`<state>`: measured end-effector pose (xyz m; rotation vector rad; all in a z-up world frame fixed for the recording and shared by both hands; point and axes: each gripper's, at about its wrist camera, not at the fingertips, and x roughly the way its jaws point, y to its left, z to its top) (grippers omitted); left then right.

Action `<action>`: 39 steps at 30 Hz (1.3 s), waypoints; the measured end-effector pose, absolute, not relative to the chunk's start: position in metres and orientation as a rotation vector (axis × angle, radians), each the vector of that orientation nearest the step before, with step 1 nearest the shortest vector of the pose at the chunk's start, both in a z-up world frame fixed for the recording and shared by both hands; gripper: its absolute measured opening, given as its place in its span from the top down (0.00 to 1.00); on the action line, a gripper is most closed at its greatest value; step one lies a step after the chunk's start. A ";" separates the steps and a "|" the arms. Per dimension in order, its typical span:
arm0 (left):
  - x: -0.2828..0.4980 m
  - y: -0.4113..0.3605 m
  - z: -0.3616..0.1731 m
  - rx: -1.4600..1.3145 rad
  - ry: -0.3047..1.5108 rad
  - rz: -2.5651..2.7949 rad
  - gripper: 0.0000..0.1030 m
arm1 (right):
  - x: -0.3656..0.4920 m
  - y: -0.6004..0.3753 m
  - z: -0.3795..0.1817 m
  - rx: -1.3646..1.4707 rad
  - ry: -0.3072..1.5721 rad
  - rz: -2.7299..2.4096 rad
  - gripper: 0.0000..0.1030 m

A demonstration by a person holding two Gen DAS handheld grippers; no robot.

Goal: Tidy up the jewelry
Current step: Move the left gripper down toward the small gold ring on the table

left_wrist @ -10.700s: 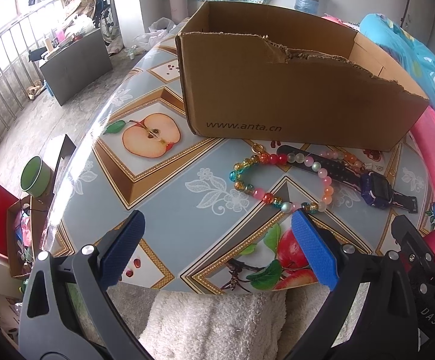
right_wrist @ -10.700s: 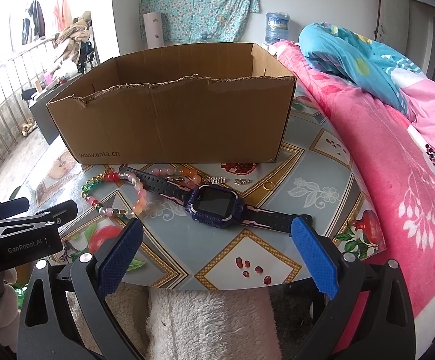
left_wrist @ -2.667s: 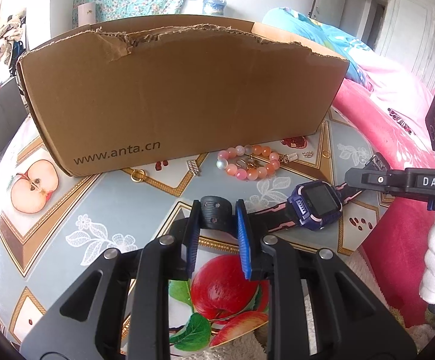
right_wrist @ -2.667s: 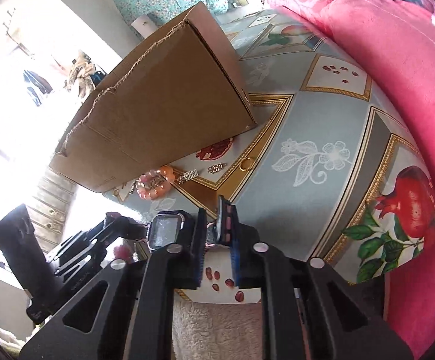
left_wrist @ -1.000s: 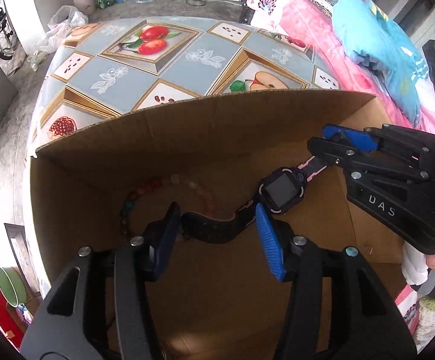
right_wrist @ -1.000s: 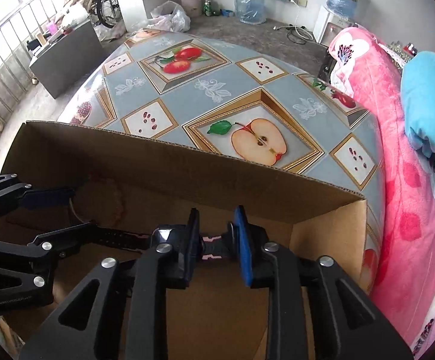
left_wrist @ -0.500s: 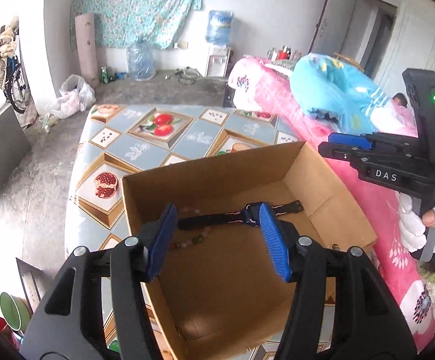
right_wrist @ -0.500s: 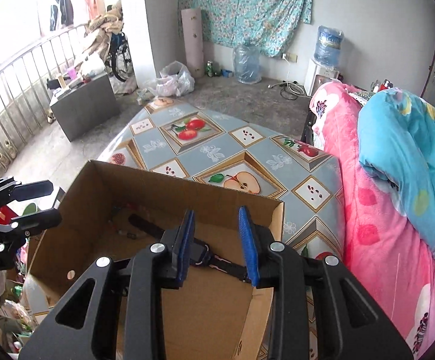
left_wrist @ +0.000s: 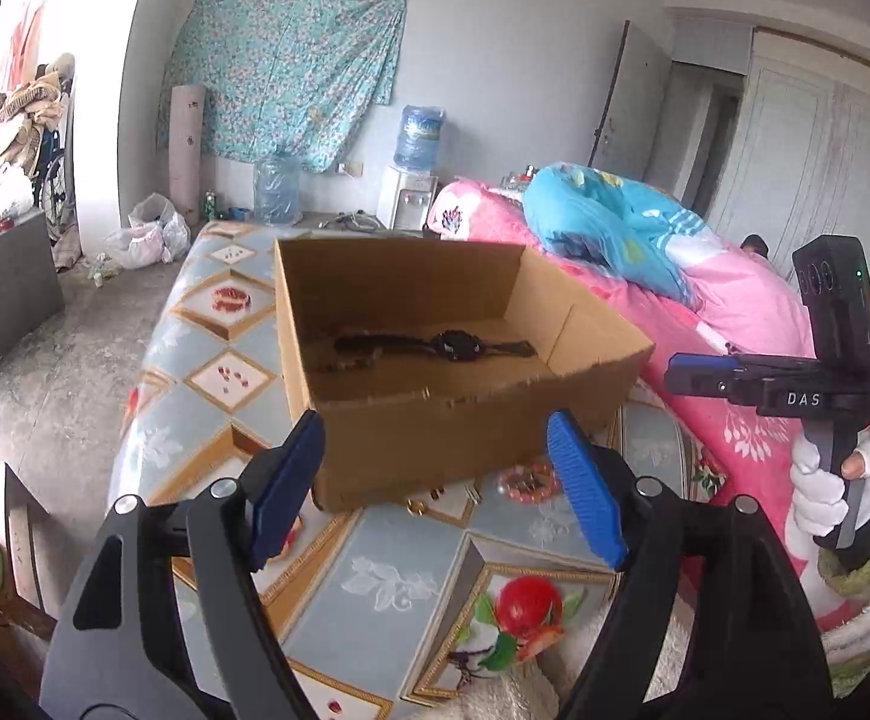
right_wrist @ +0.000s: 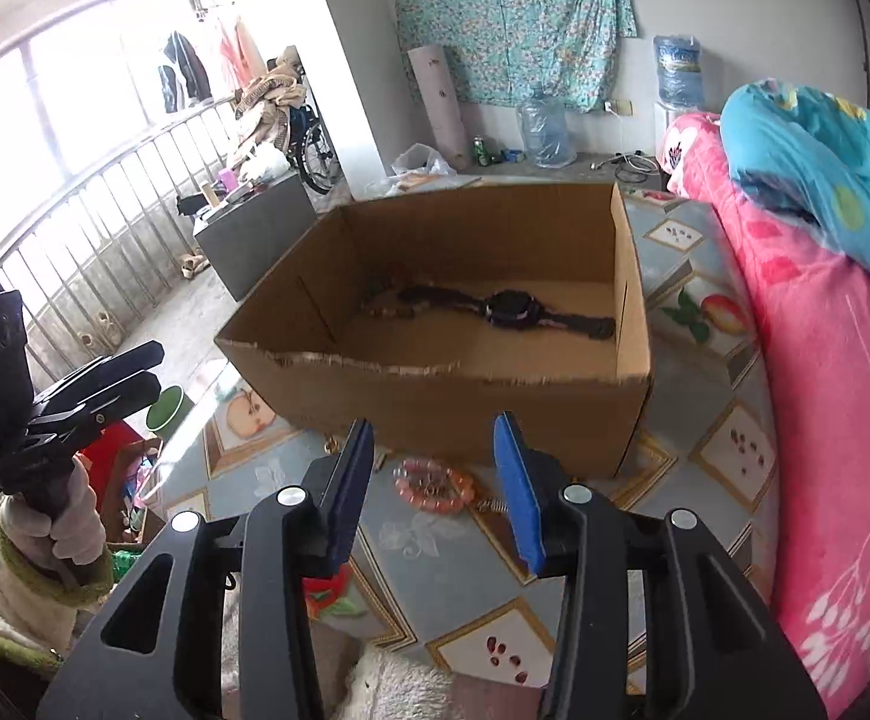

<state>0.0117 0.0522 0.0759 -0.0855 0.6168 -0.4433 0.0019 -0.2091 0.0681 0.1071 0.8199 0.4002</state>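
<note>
A dark smartwatch [left_wrist: 456,346] lies flat on the floor of the open cardboard box [left_wrist: 477,438], with a beaded bracelet [left_wrist: 339,365] beside its left strap. The watch [right_wrist: 510,306] and box [right_wrist: 495,414] also show in the right wrist view. A pink-orange bead bracelet [right_wrist: 433,485] lies on the table in front of the box, also in the left wrist view [left_wrist: 528,480]. A small gold ring [left_wrist: 416,506] lies near it. My left gripper [left_wrist: 435,480] is open and empty, above the table before the box. My right gripper [right_wrist: 433,480] is open and empty, above the pink bracelet.
The fruit-patterned table [left_wrist: 399,564] carries the box. A pink bed with a blue pillow [right_wrist: 825,192] runs along the right. A green cup [right_wrist: 168,411] and a red bag sit low at the table's left. A small metal spring [right_wrist: 491,505] lies by the bracelet.
Both grippers let go of the watch, which now lies in the box. Both have pulled back and down to the table's near side, and their jaws have opened wider.
</note>
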 end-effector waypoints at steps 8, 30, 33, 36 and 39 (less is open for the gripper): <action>0.030 0.018 0.004 0.002 0.743 -0.363 0.34 | -0.007 -0.189 -0.009 0.232 0.940 0.373 0.60; 0.076 -0.018 -0.039 0.080 0.838 -0.283 0.84 | 0.002 -0.177 -0.045 0.222 0.915 0.401 0.66; 0.075 -0.021 -0.039 0.102 0.829 -0.248 0.89 | 0.003 -0.179 -0.046 0.226 0.906 0.405 0.66; 0.073 -0.025 -0.039 0.118 0.820 -0.226 0.90 | 0.001 -0.184 -0.045 0.234 0.900 0.409 0.66; 0.071 -0.025 -0.038 0.127 0.819 -0.225 0.90 | -0.002 -0.187 -0.045 0.240 0.897 0.411 0.66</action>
